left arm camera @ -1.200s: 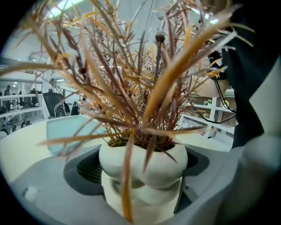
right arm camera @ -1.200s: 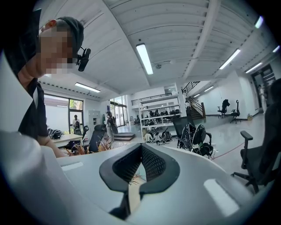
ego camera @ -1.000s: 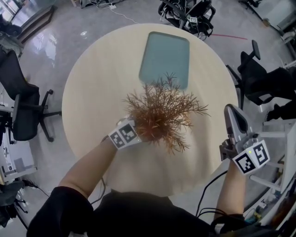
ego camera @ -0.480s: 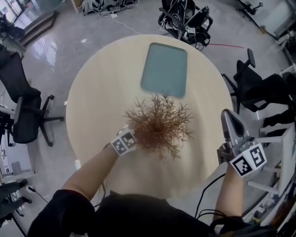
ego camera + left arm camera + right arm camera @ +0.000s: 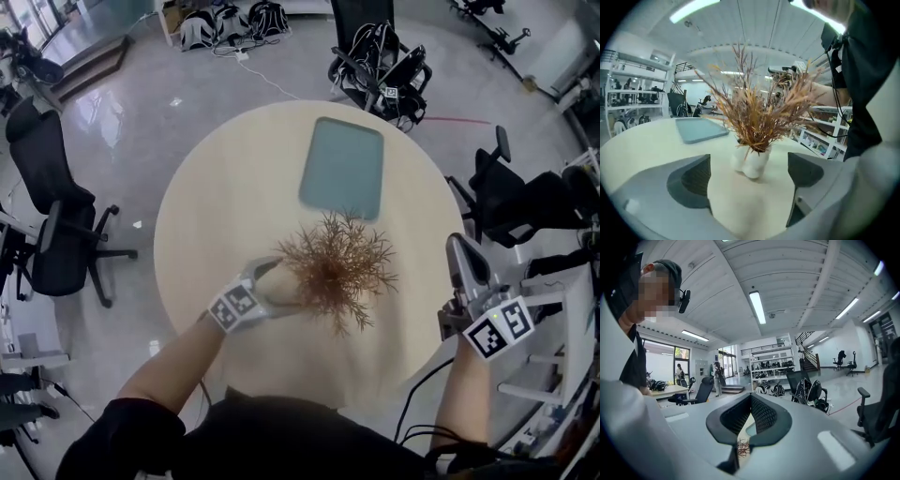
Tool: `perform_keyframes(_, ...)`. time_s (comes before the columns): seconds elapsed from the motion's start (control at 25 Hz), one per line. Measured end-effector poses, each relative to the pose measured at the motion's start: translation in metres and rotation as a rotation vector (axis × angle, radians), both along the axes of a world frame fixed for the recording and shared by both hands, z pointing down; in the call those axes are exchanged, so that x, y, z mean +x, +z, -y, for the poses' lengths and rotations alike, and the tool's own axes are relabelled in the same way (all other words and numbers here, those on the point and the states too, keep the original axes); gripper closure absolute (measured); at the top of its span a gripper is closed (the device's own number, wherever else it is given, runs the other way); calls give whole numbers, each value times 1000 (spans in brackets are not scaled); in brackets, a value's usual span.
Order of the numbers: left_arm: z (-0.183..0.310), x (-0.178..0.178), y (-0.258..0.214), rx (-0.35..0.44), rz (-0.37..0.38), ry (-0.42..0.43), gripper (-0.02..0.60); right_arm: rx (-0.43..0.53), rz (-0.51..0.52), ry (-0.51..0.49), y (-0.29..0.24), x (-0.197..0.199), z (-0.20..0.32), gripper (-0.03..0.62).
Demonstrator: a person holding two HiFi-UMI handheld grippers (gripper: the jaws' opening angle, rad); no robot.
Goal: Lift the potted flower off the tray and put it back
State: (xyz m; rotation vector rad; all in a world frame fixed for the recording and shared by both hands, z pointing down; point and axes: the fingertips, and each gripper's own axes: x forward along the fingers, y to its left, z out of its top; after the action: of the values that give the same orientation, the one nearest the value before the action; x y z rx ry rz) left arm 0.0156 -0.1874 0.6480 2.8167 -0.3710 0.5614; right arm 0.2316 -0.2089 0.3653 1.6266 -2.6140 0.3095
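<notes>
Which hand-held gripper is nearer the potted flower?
Left. The left hand-held gripper sits open just short of the potted flower; the right hand-held gripper is shut, away at the table edge.

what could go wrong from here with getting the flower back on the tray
The pot is small and lumpy; if the open left tool closes off-centre, it may tip or slip out. The stems spread wide and hide the pot from the head view, so the tool may pinch them or miss. The tray lies apart, beyond the pot; landing the pot on its rim could leave it tilted.
</notes>
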Motion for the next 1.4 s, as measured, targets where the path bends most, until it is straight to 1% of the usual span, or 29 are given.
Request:
perform_keyframes(0.2, 16, -37, -51, 27, -52, -37, 74, 10, -3, 6, -26, -15, -2, 579)
perform_keyframes(0.32, 22, -60, -93, 65, -103, -56, 110, 17, -6, 17, -44, -28, -7, 580)
perform_keyframes(0.4, 25, -77, -124, 89, -150, -73, 149, 17, -6, 21, -55, -40, -13, 579)
perform_keyframes(0.48, 27, -95, -158, 105, -212, -94, 196, 12, -3, 23, -65, -56, -18, 580)
perform_keyframes(0.6, 32, -119, -207, 113, -306, -117, 268, 15, 2, 32, -79, -79, -27, 580)
perform_keyframes(0.72, 29, -136, -257, 133, -377, -100, 340, 32, -4, 47, -94, -97, -40, 580)
perform_keyframes(0.88, 12, -152, -321, 167, -467, -90, 434, 55, -15, 50, -117, -107, -62, 579)
perform_keyframes(1.0, -9, -159, -357, 172, -511, -127, 524, 74, -22, 28, -135, -107, -83, 580)
perform_keyframes(1.12, -28, -155, -388, 136, -546, -199, 581, 96, -34, -21, -150, -103, -101, 579)
perform_keyframes(1.2, -44, -148, -404, 102, -576, -237, 581, 96, -41, -62, -154, -99, -115, 580)
perform_keyframes(1.24, -54, -145, -410, 97, -591, -249, 583, 94, -39, -82, -155, -97, -123, 580)
perform_keyframes(1.4, -84, -131, -423, 105, -611, -288, 583, 96, -16, -142, -152, -90, -149, 579)
